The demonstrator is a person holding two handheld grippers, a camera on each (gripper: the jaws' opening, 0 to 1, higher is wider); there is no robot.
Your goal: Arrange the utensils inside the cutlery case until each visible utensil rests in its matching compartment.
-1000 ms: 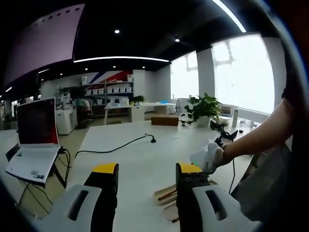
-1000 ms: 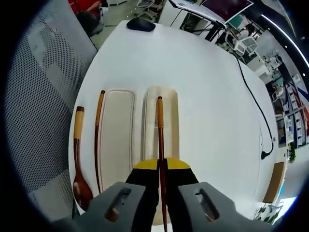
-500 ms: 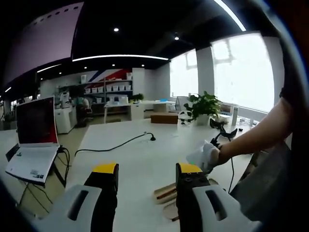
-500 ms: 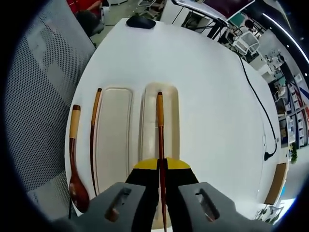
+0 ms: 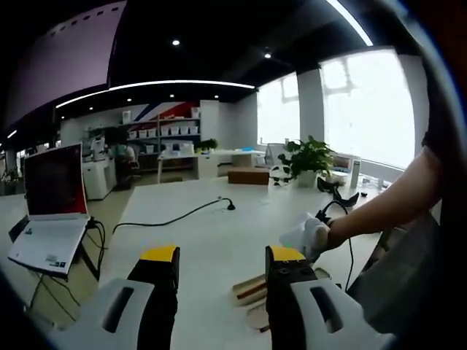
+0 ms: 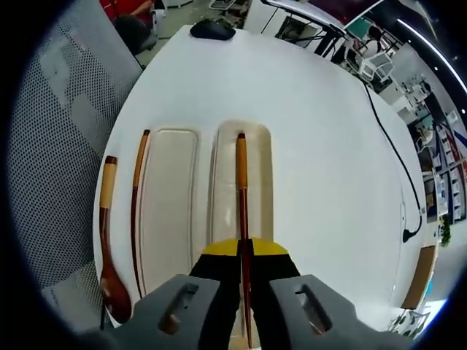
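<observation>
In the right gripper view, the chopstick [image 6: 241,195] clamped in the right gripper [image 6: 244,257] now lies with its tip further inside the right compartment of the cutlery case [image 6: 264,191], short of the far rim where earlier it reached it. The case, the loose chopstick [image 6: 136,197] and spoon [image 6: 108,240] by the table's [image 6: 321,131] near-left edge sit lower in the picture.

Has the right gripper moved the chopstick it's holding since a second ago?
Yes. The right gripper has carried the chopstick back along the case; its tip sits further inside the compartment's far end.
</observation>
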